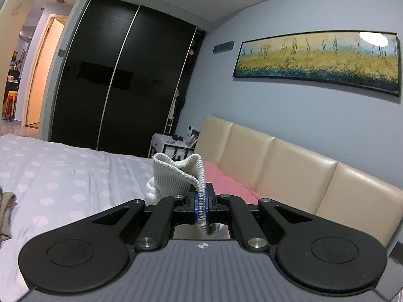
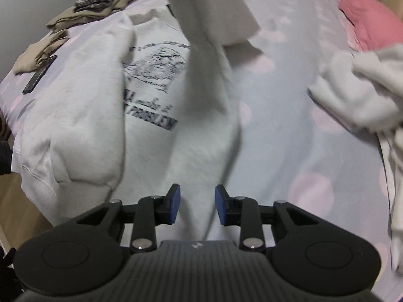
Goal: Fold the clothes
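Note:
A white sweatshirt [image 2: 83,115] with a dark printed front lies spread on the bed. One sleeve is folded over its left side. Another white strip of it [image 2: 206,58] rises from near my right gripper to the top edge of the right wrist view, where its end is out of sight. My right gripper [image 2: 197,201] hovers open just above the fabric, its blue pads [image 2: 175,201] not pressing on anything. In the left wrist view my left gripper [image 1: 201,197] is shut on a white ribbed cuff [image 1: 176,173], held up above the bed.
The bedsheet [image 2: 289,125] is pale with pink dots. Beige garments [image 2: 75,15] and a dark flat object [image 2: 37,75] lie at the far left. A pink pillow [image 2: 370,22] and bunched white cloth [image 2: 360,93] are on the right. A padded headboard [image 1: 289,166] and black wardrobe [image 1: 121,73] stand beyond.

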The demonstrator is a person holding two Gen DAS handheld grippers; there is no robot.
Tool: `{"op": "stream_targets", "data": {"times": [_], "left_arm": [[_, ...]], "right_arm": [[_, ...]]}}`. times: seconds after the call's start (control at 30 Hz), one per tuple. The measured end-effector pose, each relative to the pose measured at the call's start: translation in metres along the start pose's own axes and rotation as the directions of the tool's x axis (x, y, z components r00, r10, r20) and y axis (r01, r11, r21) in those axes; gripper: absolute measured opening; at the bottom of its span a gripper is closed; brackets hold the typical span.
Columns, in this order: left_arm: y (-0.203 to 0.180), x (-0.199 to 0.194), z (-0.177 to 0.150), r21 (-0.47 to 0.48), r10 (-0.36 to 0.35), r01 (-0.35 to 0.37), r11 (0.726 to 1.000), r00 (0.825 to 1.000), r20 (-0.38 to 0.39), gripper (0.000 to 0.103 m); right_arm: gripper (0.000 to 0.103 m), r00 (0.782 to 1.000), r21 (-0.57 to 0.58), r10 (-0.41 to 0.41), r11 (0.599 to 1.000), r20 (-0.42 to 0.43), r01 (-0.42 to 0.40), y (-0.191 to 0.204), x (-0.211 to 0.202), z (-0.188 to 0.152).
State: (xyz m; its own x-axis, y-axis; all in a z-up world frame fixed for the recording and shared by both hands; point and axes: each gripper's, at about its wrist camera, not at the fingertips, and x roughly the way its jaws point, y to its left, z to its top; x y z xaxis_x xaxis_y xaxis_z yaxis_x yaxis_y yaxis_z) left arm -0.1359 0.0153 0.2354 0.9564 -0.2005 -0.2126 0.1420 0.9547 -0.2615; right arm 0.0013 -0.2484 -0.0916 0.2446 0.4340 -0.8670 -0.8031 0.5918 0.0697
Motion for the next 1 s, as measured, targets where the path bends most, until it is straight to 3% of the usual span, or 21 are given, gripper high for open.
{"op": "stream_targets", "data": {"times": [0.13,0.37,0.47,0.6,0.7,0.83,0.87,1.0], "left_arm": [[0.037,-0.026,-0.024,-0.042,0.031,-0.033,0.999,0.999,-0.042,0.003],[0.109,-0.056,-0.117,-0.161,0.095,-0.129,0.979,0.975,-0.201,0.003],[0.141,-0.07,-0.166,-0.223,0.123,-0.187,0.957,0.954,-0.272,0.003],[0.184,-0.089,-0.229,-0.316,0.166,-0.285,0.905,0.92,-0.356,0.003],[0.207,-0.097,-0.272,-0.318,0.178,-0.34,0.885,0.878,-0.444,0.003],[0.225,-0.101,-0.317,-0.258,0.175,-0.37,0.892,0.811,-0.559,0.004],[0.229,-0.104,-0.323,-0.249,0.179,-0.376,0.893,0.801,-0.571,0.009],[0.242,-0.121,-0.322,-0.239,0.236,-0.414,0.878,0.811,-0.535,0.011]], "right_arm": [[0.034,1.0,-0.017,-0.024,1.0,-0.005,0.024,0.005,0.004,0.01],[0.035,0.998,-0.065,-0.069,0.996,-0.009,0.069,0.016,0.014,0.028],[0.036,0.997,-0.083,-0.074,0.994,-0.01,0.072,0.025,0.017,0.035],[0.042,0.996,-0.109,-0.087,0.99,-0.014,0.085,0.036,0.024,0.047],[0.043,0.995,-0.13,-0.094,0.987,-0.019,0.09,0.046,0.031,0.058],[0.044,0.996,-0.145,-0.095,0.985,-0.003,0.093,0.057,0.038,0.074],[0.044,0.996,-0.149,-0.092,0.985,0.003,0.092,0.06,0.04,0.078],[0.046,0.997,-0.17,-0.073,0.982,0.026,0.076,0.074,0.049,0.092]]}}
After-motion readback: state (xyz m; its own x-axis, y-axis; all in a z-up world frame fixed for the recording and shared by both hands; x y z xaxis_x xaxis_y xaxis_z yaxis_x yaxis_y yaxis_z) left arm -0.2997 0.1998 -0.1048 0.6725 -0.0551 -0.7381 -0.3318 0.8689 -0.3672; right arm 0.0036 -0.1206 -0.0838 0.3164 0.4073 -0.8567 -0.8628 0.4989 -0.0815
